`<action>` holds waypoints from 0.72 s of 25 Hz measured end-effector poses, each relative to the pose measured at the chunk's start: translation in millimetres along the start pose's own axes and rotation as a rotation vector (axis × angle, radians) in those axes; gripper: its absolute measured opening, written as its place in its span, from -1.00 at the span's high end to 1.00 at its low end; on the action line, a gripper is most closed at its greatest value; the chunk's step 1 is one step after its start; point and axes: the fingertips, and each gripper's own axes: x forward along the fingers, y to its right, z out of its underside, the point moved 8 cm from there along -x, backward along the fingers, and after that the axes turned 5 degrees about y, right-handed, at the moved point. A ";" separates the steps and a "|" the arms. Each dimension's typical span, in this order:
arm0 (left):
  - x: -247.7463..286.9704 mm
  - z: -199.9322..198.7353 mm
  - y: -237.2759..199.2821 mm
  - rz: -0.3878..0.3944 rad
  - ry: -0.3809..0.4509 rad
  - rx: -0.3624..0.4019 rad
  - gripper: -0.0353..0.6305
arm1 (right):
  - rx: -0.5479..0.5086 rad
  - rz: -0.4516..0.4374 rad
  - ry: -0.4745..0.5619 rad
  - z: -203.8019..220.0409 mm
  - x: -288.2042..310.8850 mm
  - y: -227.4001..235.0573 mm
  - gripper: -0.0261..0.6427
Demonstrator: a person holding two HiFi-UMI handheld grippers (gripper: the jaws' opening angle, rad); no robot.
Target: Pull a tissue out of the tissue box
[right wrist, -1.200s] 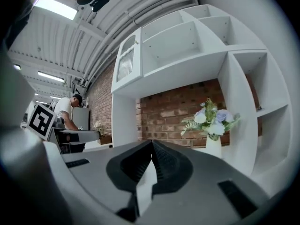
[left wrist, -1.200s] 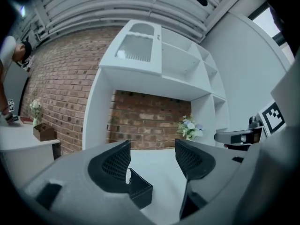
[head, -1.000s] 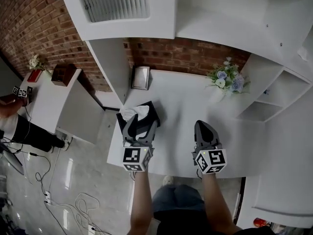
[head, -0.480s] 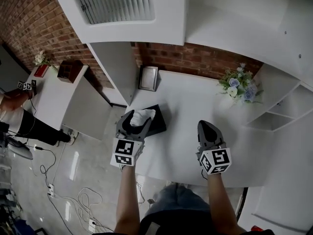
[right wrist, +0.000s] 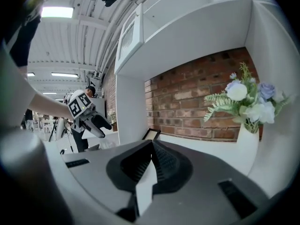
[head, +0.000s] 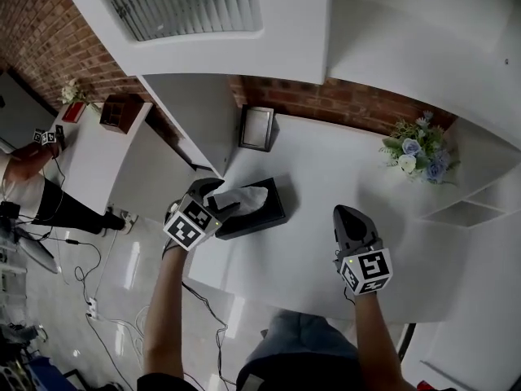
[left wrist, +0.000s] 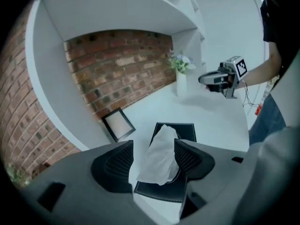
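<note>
Soft paper tissue (left wrist: 161, 156) — matt black stitched tissue box (left wrist: 159, 189), smooth white table (head: 326, 177).

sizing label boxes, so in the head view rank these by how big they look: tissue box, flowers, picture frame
1. tissue box and flowers: they cover about the same area, so I won't rank one above the other.
2. picture frame: clearly smallest.

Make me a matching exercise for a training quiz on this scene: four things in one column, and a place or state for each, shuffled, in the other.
Things:
1. tissue box
2. picture frame
3. left tongs
4. right tongs

Places or states:
A. shut, holding nothing
B. black, with a white tissue sticking out of its top
C. standing at the foot of the brick wall
D. open, one jaw on either side of the tissue

Pairs: 1-B, 2-C, 3-D, 4-A
</note>
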 end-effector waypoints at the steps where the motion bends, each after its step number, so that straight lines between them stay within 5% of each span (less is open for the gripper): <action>1: 4.8 4.3 -2.5 0.022 -0.040 0.019 0.09 | 0.001 -0.004 -0.004 1.2 2.8 0.3 0.93; 8: 32.1 29.2 -9.5 0.157 -0.249 0.046 0.12 | 0.007 -0.028 -0.025 10.7 15.0 1.0 0.92; 18: 39.7 33.9 -8.6 0.198 -0.255 0.039 0.50 | 0.010 -0.017 -0.027 11.0 15.7 2.3 0.93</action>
